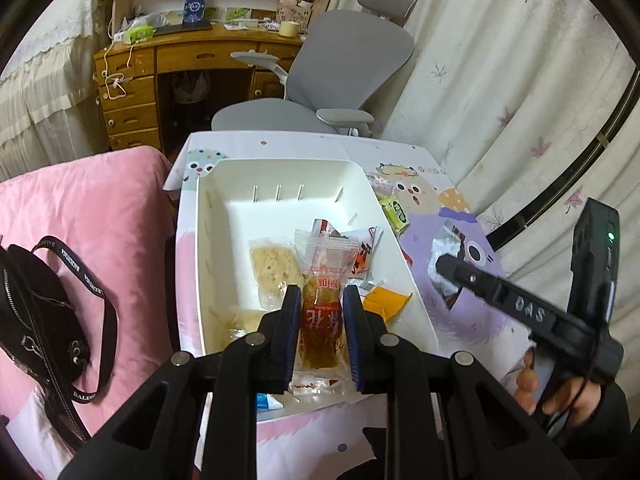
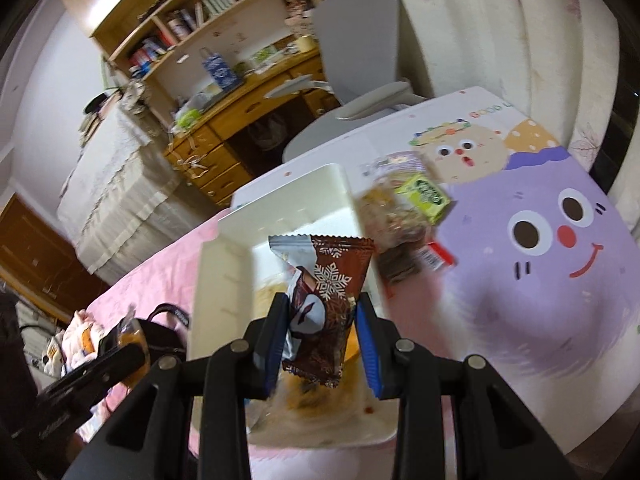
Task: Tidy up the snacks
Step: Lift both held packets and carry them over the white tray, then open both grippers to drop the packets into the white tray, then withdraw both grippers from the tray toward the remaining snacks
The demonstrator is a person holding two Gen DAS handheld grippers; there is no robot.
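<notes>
My left gripper is shut on a clear packet with an orange-brown snack and red print, held over the near end of the white bin. The bin holds a pale cracker packet, a red-and-white wrapper and an orange packet. My right gripper is shut on a brown snowflake wrapper above the white bin; it also shows in the left wrist view to the right of the bin. A green packet and other snacks lie beside the bin.
The bin stands on a cartoon-printed table. A pink bed cover with a black bag is to the left. A grey office chair and a wooden desk stand behind. Curtains hang on the right.
</notes>
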